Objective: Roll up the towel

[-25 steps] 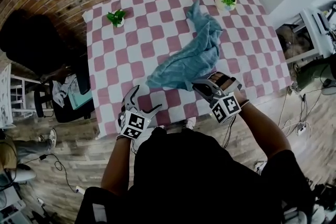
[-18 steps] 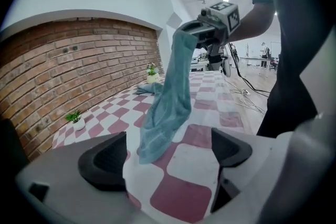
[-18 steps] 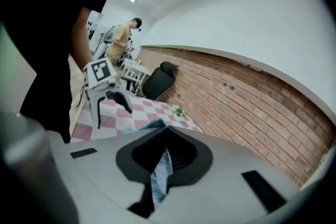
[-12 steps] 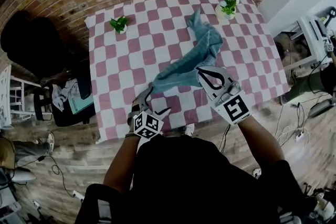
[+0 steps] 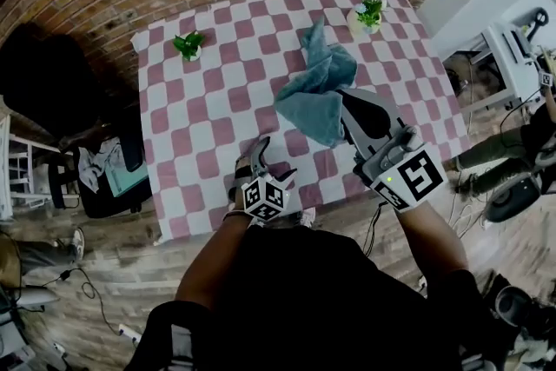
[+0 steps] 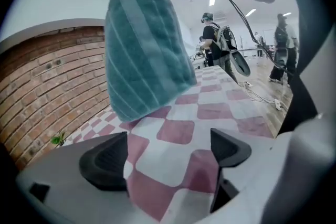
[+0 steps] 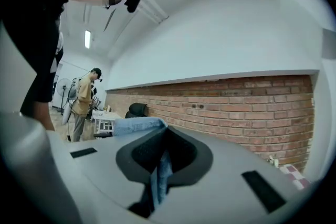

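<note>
Right gripper level, jaws pinching towel; left gripper angled down, jaws apart, empty.

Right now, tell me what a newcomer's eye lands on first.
The blue towel hangs bunched over the pink-and-white checked table, pinched in the shut right gripper. The left gripper is open and empty near the table's front edge. Two small potted plants stand near its far corners.

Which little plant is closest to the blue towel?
The plant near the far right corner of the table, just beside the towel. The other plant stands far off by the left edge.
</note>
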Demonstrator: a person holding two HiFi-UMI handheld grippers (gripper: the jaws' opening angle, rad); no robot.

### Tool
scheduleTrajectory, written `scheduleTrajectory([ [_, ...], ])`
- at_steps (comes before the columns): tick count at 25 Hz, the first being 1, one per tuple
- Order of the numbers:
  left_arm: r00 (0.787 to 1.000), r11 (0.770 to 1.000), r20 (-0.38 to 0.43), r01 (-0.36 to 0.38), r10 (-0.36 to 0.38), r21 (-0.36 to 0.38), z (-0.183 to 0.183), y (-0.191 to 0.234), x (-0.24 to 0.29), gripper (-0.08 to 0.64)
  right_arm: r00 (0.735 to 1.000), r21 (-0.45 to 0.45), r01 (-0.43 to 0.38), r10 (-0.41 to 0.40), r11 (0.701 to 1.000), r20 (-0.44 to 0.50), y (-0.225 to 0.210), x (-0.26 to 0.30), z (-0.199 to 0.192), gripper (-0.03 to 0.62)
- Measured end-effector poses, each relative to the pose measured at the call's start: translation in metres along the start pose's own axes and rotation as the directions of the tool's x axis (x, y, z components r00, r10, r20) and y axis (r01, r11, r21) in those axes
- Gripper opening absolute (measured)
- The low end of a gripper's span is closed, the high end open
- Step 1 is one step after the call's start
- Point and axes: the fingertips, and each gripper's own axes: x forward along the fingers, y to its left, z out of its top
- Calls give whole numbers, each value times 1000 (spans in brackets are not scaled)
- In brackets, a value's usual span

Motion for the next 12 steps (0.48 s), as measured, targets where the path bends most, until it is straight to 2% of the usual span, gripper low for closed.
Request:
scheduleTrajectory([
  [3, 999, 988, 32, -20, 15, 154, 16, -14, 9, 488, 999, 38, 14, -15, 999, 40, -8, -3, 23, 5],
  [5, 993, 951, 87, -102, 79, 292, 35, -16, 11, 488, 998, 58, 20, -23, 998, 65, -13, -5, 37, 5],
  [7, 974, 898, 170, -205, 149, 389, 59, -16, 10, 488, 996, 92, 23, -31, 995, 87, -18, -7, 50, 5],
  [9, 946, 854, 253, -296, 201, 428, 83, -15, 9, 489, 993, 136, 27, -42, 990, 108, -24, -10, 61, 5],
  [10, 933, 840, 287, -330, 220, 430, 93, -13, 8, 490, 992, 154, 30, -49, 988, 119, -27, -10, 67, 5],
  [12, 908, 829, 341, -379, 245, 412, 111, -10, 6, 491, 988, 177, 37, -63, 984, 143, -33, -11, 78, 5],
])
